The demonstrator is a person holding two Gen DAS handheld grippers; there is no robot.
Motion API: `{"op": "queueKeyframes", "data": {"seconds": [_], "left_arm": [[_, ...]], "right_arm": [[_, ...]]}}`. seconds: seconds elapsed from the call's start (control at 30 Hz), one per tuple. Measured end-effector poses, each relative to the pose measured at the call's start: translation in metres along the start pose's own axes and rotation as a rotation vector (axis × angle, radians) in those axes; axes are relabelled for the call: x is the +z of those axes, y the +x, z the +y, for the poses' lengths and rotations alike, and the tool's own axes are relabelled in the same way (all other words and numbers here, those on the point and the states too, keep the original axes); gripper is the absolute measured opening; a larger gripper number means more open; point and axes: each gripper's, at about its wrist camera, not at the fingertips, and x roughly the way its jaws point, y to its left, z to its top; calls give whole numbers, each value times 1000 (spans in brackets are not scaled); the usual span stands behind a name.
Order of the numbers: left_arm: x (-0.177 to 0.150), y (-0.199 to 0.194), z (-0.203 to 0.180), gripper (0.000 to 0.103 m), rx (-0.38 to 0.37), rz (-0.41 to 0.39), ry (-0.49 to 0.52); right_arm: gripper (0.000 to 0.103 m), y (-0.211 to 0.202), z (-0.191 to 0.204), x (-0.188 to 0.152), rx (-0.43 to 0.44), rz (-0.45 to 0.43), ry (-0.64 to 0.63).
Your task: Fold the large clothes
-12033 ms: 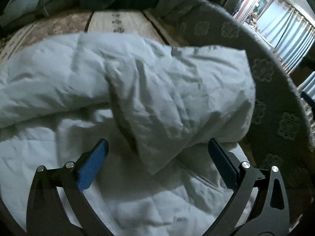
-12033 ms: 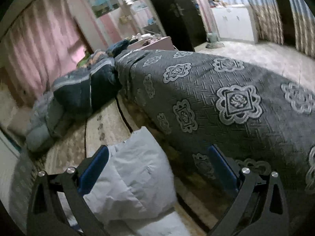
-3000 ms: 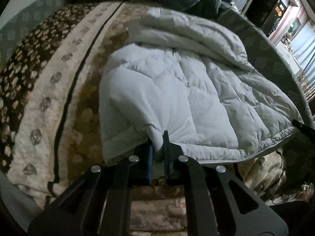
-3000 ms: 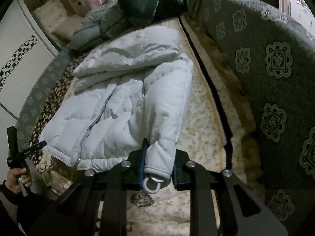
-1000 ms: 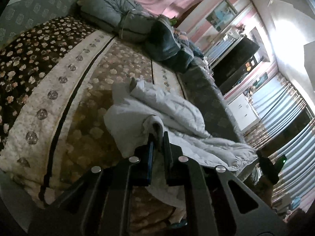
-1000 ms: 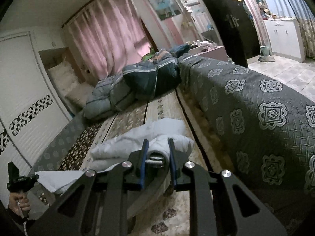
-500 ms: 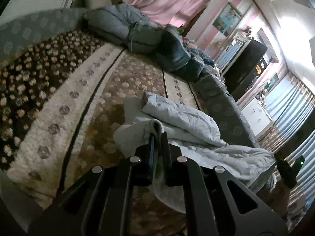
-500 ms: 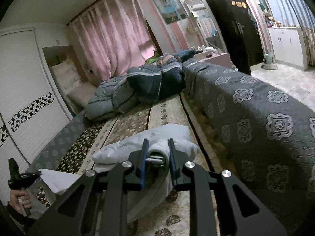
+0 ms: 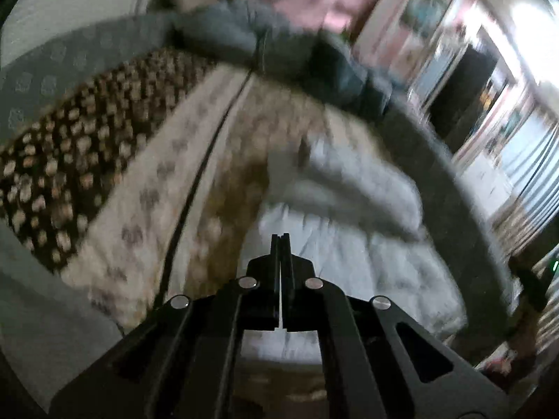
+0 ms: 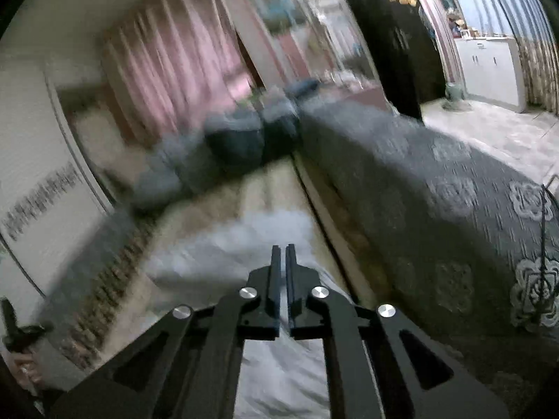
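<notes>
A pale grey-white puffer jacket [image 9: 353, 244] lies spread on the patterned bed cover. It also shows in the right wrist view [image 10: 223, 255], blurred. My left gripper [image 9: 280, 237] hangs above the jacket's left edge with its jaws pressed together and nothing between them. My right gripper [image 10: 280, 248] hangs above the jacket's right side with its jaws nearly together and nothing visible between them. Both views are motion-blurred.
A heap of dark blue and grey bedding [image 9: 279, 49] lies at the head of the bed. A grey patterned quilt [image 10: 454, 209] lies along the right side. The brown and cream bed cover [image 9: 132, 188] stretches to the left. A dark wardrobe [image 10: 391, 35] stands behind.
Both grippers have let go of the jacket; it now lies on the bed below them. Both grippers are closed and empty. The cameras are moving fast.
</notes>
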Motion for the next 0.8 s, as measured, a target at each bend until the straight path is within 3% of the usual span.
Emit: {"op": "queueKeyframes", "data": {"seconds": [0.03,0.07,0.1,0.13,0.2,0.3,0.4,0.47,0.6,0.8], "left_arm": [[-9,15,-2,16,13,40,1],[-22,31,-1,50,25,73,-9],[-34,46,0,62,45,93,-24],[-49,67,0,73,73,135,-33],[-74,101,3,73,95,208,-50],[-108,131,14,73,120,298,-30],[-115,135,11,78,119,314,-35],[-112,137,3,89,117,320,-15],[-121,149,-7,99,147,344,42],[-123,164,0,100,144,365,-2]], "right_arm": [[70,11,-1,-5,-17,62,-20],[91,28,-2,-17,-29,151,-60],[98,37,-3,-25,-33,204,-94],[97,52,-5,-39,-63,301,-158],[97,69,-16,-60,-134,426,-225],[97,80,-48,-78,-157,528,-160],[97,82,-77,-92,-63,607,-16],[97,84,-84,-102,-18,646,21],[94,96,-73,-123,53,727,53],[36,106,-48,-119,115,734,23]]}}
